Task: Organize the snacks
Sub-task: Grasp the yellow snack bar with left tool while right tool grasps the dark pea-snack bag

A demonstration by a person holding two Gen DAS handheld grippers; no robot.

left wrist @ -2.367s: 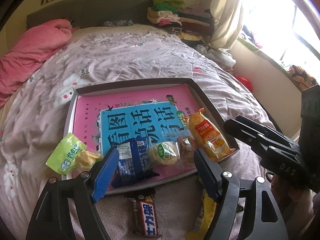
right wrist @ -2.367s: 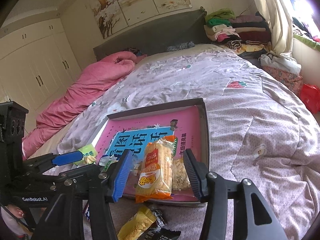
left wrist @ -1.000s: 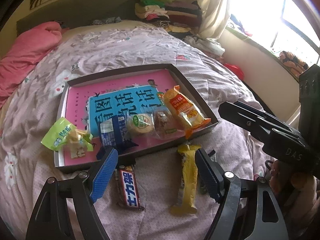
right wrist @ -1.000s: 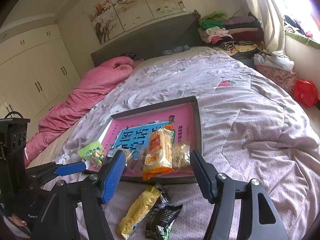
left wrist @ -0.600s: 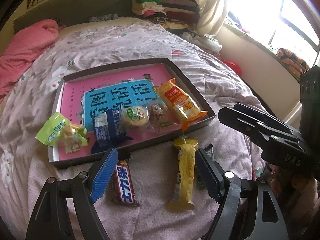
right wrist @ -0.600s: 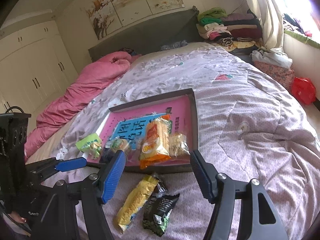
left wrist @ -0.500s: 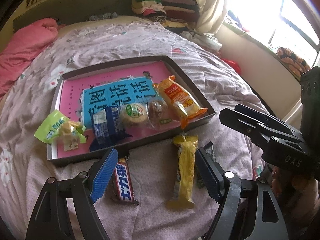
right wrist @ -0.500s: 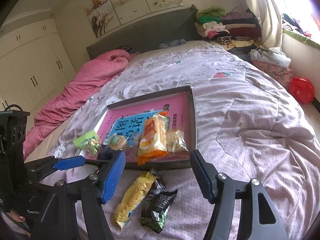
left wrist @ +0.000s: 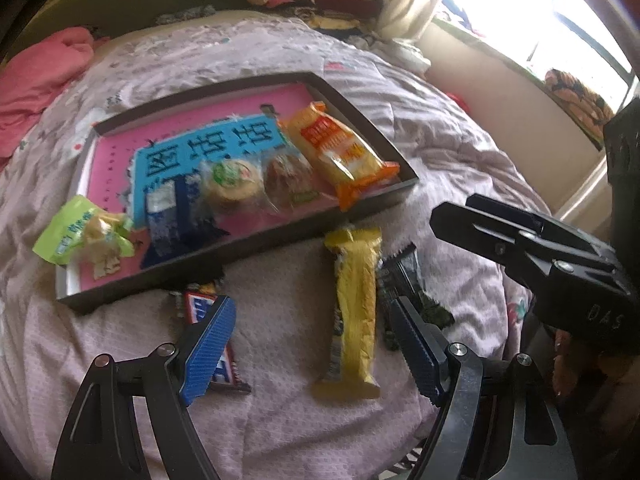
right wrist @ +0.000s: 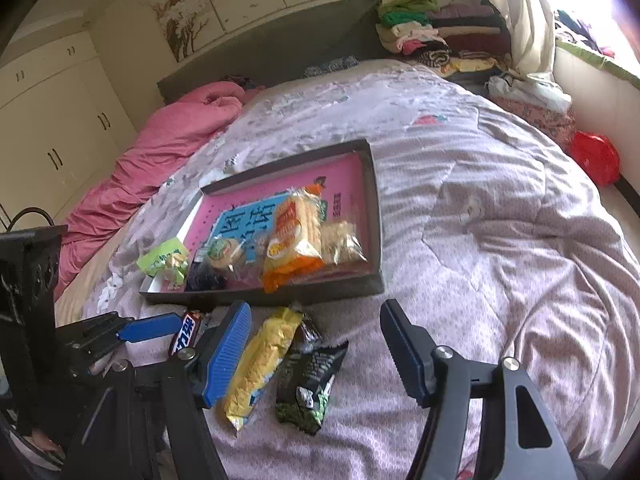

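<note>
Yellow snack bar [left wrist: 355, 312] lies loose on the bed [right wrist: 500, 208], between both hand-held grippers, just in front of the tray [left wrist: 362, 88].

Left hand-held gripper [left wrist: 310, 344]: wide apart, empty; bar sits betw. its fingers, nearer the right one, long axis approx. along the reach, so the closing direction already crosses its width. Right hand-held gripper [right wrist: 316, 350]: also wide, empty; bar by its left finger, dark packet [right wrist: 310, 380] betw. Left looks better lined up.

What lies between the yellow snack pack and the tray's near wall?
Only bare bedspread lies between the yellow snack pack and the tray, seen in the left wrist view.
</note>
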